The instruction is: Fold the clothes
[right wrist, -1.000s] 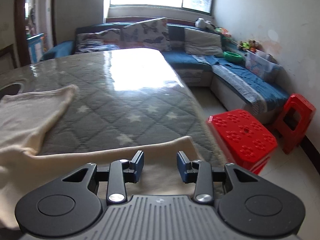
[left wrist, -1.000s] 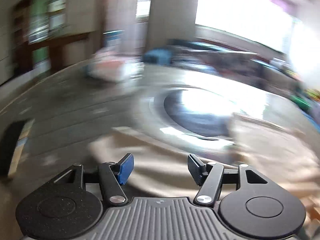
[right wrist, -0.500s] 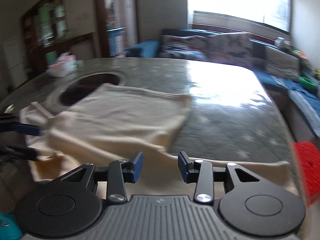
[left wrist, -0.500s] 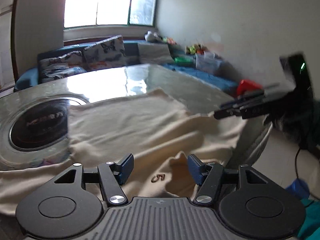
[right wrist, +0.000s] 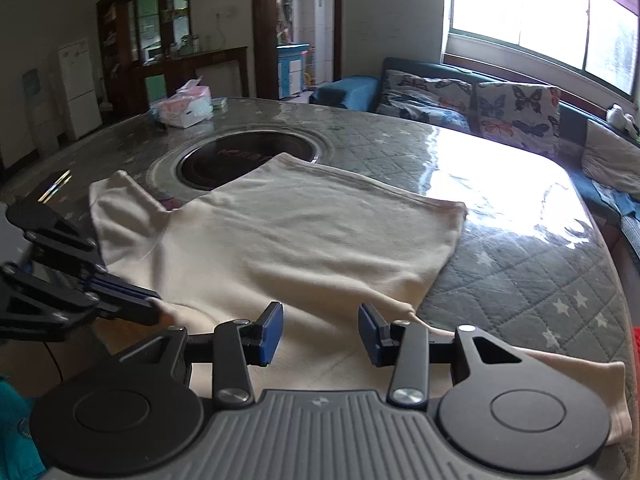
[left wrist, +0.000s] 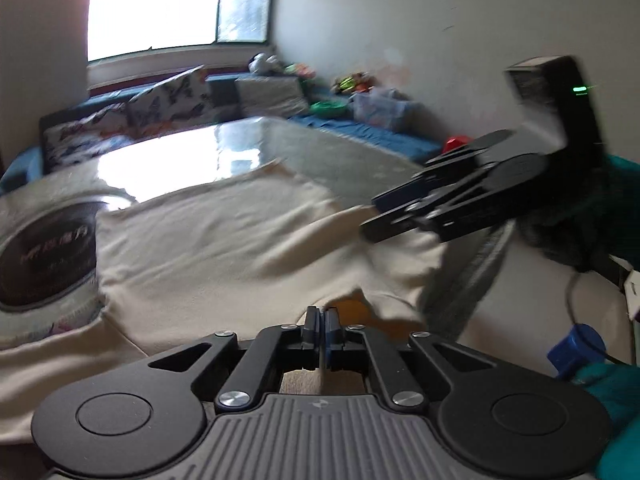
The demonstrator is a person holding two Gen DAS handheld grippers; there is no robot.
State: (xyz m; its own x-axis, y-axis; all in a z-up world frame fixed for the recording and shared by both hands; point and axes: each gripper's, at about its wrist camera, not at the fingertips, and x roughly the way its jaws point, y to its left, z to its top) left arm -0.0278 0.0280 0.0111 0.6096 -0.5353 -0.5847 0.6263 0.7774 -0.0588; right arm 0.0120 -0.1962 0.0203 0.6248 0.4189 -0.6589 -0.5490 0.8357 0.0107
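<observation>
Having been open a moment earlier, the left hand-held gripper [left wrist: 322,322] is now pinched on the cream garment's [right wrist: 304,236] near edge on the desk [right wrist: 520,264]; the right hand-held gripper [right wrist: 320,330] is held open above it, so a fold seems imminent.

Clearly a lived-in home, an open living and dining room. Furnished with a blue corner sofa [right wrist: 472,80] bearing butterfly-print cushions [right wrist: 516,110] under a wide window [right wrist: 536,20], and a round dining table [right wrist: 500,248] with a quilted star cover and a built-in hotplate [right wrist: 244,160]. Backed by dark wood cabinets [right wrist: 160,40], a white fridge [right wrist: 80,88], a tissue pack [right wrist: 186,106] on the table and toys [left wrist: 352,80] along the wall.
</observation>
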